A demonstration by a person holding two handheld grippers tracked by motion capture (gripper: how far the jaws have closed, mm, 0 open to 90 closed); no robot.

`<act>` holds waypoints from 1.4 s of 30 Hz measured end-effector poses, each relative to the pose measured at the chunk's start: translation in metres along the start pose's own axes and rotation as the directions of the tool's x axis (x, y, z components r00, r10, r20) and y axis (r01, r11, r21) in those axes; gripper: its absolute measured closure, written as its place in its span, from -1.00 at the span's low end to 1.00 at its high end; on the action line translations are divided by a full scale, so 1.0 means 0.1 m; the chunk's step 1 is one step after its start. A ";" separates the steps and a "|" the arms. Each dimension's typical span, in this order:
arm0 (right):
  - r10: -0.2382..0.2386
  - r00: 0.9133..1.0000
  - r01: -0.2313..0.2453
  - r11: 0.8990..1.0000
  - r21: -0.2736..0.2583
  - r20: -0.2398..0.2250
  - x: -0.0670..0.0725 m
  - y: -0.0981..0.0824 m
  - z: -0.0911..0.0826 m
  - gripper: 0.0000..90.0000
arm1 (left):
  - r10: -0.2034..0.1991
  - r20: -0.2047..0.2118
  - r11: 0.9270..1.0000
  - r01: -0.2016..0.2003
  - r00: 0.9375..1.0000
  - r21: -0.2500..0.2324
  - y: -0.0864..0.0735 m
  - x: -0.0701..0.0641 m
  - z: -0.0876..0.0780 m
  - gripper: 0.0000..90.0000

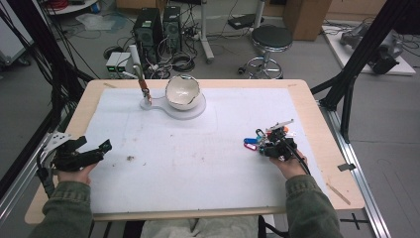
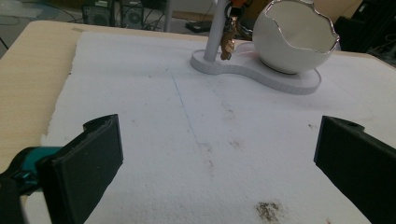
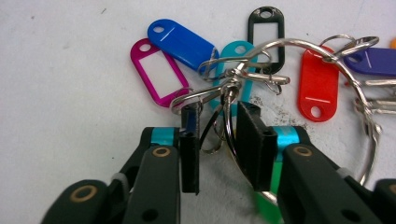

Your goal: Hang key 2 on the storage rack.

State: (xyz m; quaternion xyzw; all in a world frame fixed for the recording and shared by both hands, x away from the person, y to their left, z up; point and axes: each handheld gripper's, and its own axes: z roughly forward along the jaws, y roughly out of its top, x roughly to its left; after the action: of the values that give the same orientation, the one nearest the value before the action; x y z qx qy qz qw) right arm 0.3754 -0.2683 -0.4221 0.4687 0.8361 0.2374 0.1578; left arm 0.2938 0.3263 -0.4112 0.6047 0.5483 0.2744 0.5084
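White eggshell-shaped bowl [image 1: 182,92] on white stand [image 1: 174,110], wooden table [image 1: 317,119], black stool [image 1: 271,39]

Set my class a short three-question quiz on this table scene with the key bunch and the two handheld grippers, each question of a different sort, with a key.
1. True or false: the left gripper holds a key tag.
2. The right gripper has its jaws around which part of the key bunch? A) the pink tag B) the metal rings C) the red tag
3. Fill in: the white bowl shaped like a cracked eggshell sits on a white ____ with an upright post.

Key: 1 false, its jaws stand wide apart over bare foam; 2 B; 3 stand.
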 end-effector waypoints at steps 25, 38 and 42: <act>0.025 0.999 -0.028 0.995 -0.095 -0.029 -0.12 0.09 -0.34 0.73 | -0.003 0.001 1.000 0.003 1.000 0.000 0.00 0.00 0.00 -0.96; 0.059 0.997 -0.067 0.982 -0.177 -0.049 -0.19 0.24 -0.60 0.73 | -0.002 0.006 1.000 0.002 1.000 0.000 0.00 0.00 0.00 -0.96; 0.050 0.998 -0.057 0.979 -0.198 -0.043 -0.17 0.30 -0.66 0.73 | -0.002 0.008 1.000 0.002 1.000 -0.004 0.00 -0.01 0.00 -0.96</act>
State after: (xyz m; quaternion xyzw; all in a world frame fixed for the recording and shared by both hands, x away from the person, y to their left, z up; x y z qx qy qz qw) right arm 0.3727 -0.2857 -0.3496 0.4682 0.7981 0.3330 0.1814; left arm 0.2933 0.3256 -0.4107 0.6041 0.5466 0.2726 0.5119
